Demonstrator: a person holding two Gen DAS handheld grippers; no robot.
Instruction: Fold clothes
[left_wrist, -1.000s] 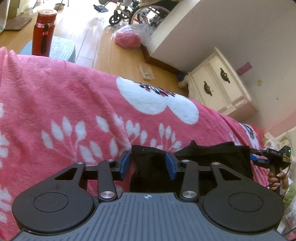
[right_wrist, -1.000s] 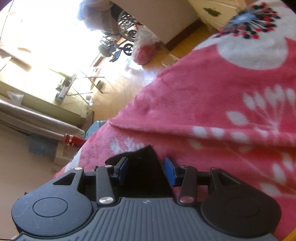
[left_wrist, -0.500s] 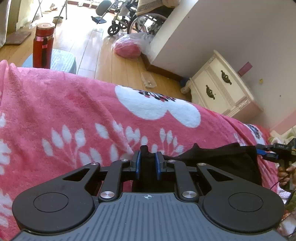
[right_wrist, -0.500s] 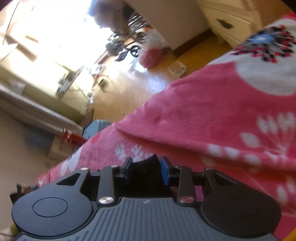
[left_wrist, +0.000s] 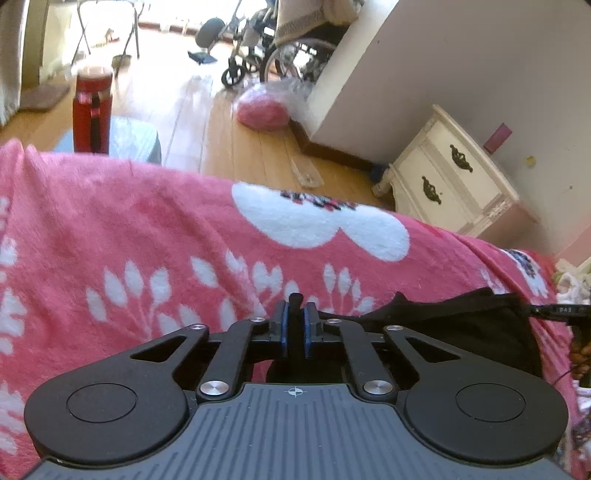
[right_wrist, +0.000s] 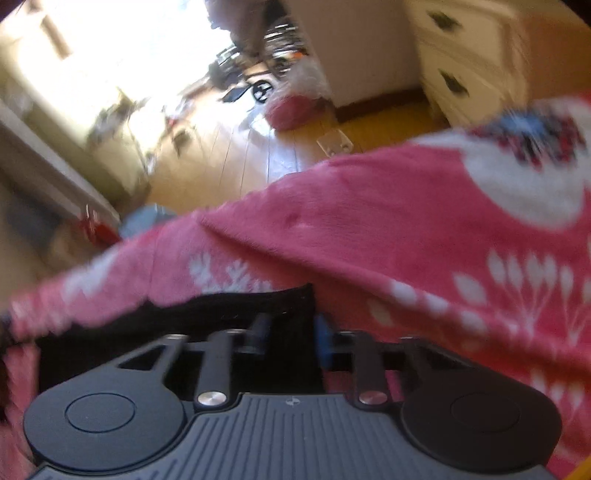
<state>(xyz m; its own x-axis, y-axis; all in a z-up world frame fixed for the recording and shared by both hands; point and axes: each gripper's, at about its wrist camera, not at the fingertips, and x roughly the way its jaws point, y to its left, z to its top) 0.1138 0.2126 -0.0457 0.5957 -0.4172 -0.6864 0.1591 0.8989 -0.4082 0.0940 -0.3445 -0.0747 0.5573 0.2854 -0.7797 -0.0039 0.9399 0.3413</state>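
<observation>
Between the blue pads (left_wrist: 284, 332) of the left gripper (left_wrist: 294, 330) a pinch of the black garment (left_wrist: 454, 325) stands up — the jaws have just closed on it and now sit nearly together, clamped on that fold. From there the dark cloth runs off to the right across the pink flowered blanket (left_wrist: 147, 229), its long axis roughly side to side, and ends at the far right edge, where the right gripper's tip and a bit of the person's hand (left_wrist: 581, 354) show.

Seen from the right wrist, which is blurred, the same garment stretches leftward from the right gripper (right_wrist: 291, 338); its jaws have also just drawn in, and black fabric fills the gap between them, so I judge it clamped on the cloth's other end. Each gripper thus holds one end, with the span sagging slightly between — the coming move likely turns on carrying both ends the same way, away over the blanket, to lay one half on the other.

No brand or readable writing is visible; a small marking on the right gripper's tip is too small to read.
</observation>
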